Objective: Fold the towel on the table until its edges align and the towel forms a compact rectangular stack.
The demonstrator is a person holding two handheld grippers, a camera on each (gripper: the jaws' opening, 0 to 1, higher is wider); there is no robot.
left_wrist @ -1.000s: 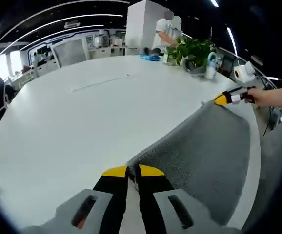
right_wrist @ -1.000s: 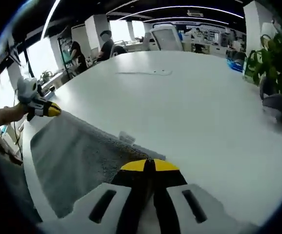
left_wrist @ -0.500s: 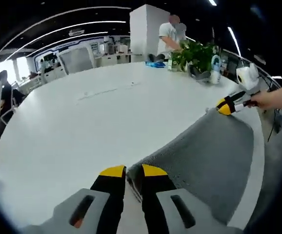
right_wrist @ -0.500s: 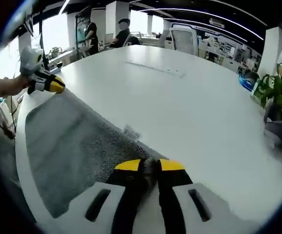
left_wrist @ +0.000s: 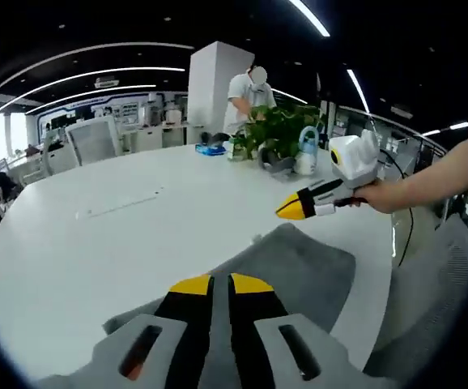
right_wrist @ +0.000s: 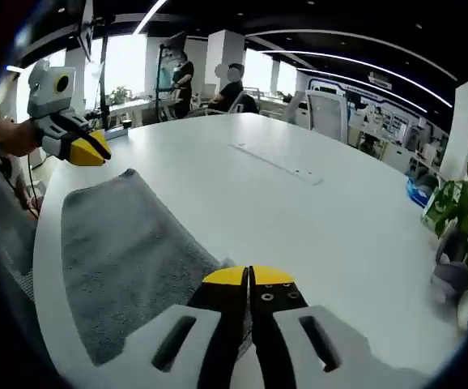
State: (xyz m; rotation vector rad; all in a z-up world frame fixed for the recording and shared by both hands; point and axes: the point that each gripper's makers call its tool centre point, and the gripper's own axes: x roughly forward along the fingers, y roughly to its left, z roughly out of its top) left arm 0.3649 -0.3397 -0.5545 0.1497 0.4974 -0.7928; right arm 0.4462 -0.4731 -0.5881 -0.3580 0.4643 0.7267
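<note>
While towel (left_wrist: 299,267) lies flat, both tools now lifted clear.

Both tools (left_wrist: 210,283) (right_wrist: 248,275) closed, raised apart.

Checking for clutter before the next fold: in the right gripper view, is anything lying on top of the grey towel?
No. The grey towel lies bare on the white table, with nothing resting on its surface.

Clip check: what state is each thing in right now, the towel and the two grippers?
Grey fuzzy towel: lying spread on the white table, not a compact stack.
Left gripper: jaws shut, holding nothing, above the towel.
Right gripper: jaws shut, holding nothing, above the towel.
</note>
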